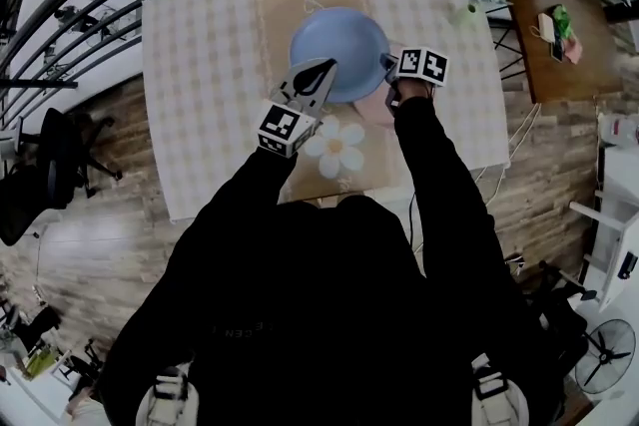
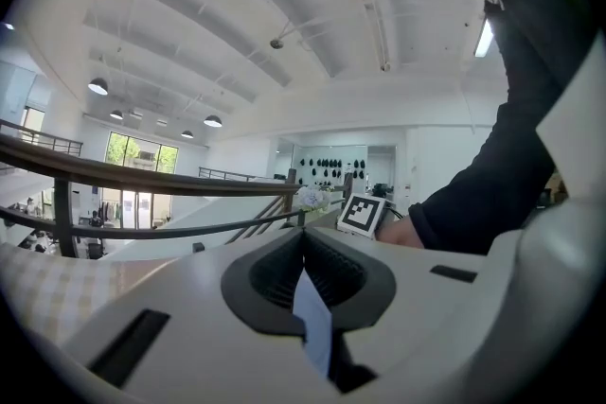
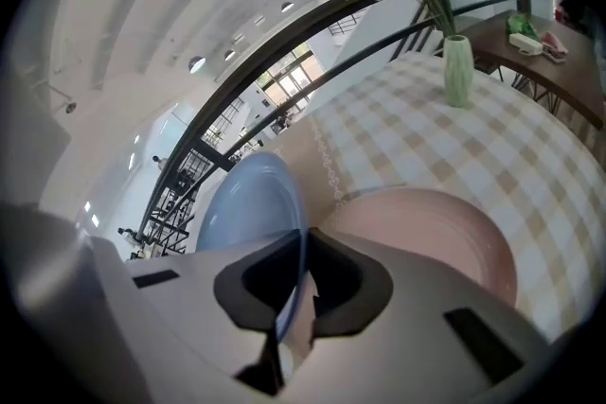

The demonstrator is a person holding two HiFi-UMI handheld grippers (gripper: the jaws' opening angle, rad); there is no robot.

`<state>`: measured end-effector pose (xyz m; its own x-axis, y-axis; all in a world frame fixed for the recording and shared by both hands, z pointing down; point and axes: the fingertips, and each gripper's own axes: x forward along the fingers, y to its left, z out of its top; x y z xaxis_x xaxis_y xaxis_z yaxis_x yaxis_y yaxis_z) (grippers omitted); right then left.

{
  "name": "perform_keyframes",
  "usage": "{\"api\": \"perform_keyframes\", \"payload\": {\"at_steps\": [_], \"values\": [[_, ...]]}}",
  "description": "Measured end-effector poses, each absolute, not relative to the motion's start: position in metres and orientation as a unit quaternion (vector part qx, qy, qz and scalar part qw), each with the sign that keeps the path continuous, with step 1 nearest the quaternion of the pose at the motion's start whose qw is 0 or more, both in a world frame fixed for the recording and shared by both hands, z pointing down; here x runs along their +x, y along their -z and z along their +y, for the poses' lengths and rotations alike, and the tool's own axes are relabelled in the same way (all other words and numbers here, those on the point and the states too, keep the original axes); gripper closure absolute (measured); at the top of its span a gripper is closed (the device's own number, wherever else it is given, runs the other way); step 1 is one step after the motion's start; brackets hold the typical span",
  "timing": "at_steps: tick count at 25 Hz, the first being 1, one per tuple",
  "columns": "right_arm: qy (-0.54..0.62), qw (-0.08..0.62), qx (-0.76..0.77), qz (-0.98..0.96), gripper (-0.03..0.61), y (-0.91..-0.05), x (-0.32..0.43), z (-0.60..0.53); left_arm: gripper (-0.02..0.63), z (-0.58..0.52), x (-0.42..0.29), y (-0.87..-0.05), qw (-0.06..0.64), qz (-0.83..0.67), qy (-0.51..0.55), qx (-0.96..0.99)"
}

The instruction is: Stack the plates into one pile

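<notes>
The blue plate (image 1: 339,40) sits over the middle of the checked bench (image 1: 210,95), gripped on two sides. In the head view the left claw (image 1: 321,72) bites its rim at about 7 o'clock and the right claw (image 1: 389,67) takes it at about 3 o'clock.

In the left gripper view, the left claw (image 2: 305,238) is pressed onto a thin pale-blue edge (image 2: 314,326) of the plate. That camera looks up toward the ceiling.

In the right gripper view, the right claw (image 3: 305,239) pinches the rim too, and the blue plate (image 3: 248,203) spreads away at 11 o'clock.

A pink plate (image 3: 426,232) lies on the bench (image 3: 530,147) just beyond the right claw. In the head view it (image 1: 374,107) peeks out at 5 o'clock of the blue one, partly covered by it.

A white flower-shaped piece (image 1: 336,148) lies at 6 o'clock, and I cannot tell whether it is a plate or a mat. A green vase (image 3: 458,71) of flowers stands at 2 o'clock, well apart.
</notes>
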<state>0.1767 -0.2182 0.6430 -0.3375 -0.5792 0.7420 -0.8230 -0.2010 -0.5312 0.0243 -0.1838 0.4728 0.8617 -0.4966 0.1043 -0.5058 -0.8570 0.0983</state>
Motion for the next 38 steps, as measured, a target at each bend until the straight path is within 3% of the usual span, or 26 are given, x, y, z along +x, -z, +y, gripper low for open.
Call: {"api": "perform_keyframes", "payload": {"at_steps": [12, 38], "values": [[-0.572, 0.049, 0.608, -0.549, 0.551, -0.662, 0.266, -0.142, 0.594, -0.151, 0.099, -0.468, 0.060, -0.180, -0.031, 0.981], [-0.596, 0.057, 0.615, -0.513, 0.545, -0.717, 0.314, -0.089, 0.594, -0.127, 0.156, -0.489, 0.069, -0.129, -0.058, 0.987]]}}
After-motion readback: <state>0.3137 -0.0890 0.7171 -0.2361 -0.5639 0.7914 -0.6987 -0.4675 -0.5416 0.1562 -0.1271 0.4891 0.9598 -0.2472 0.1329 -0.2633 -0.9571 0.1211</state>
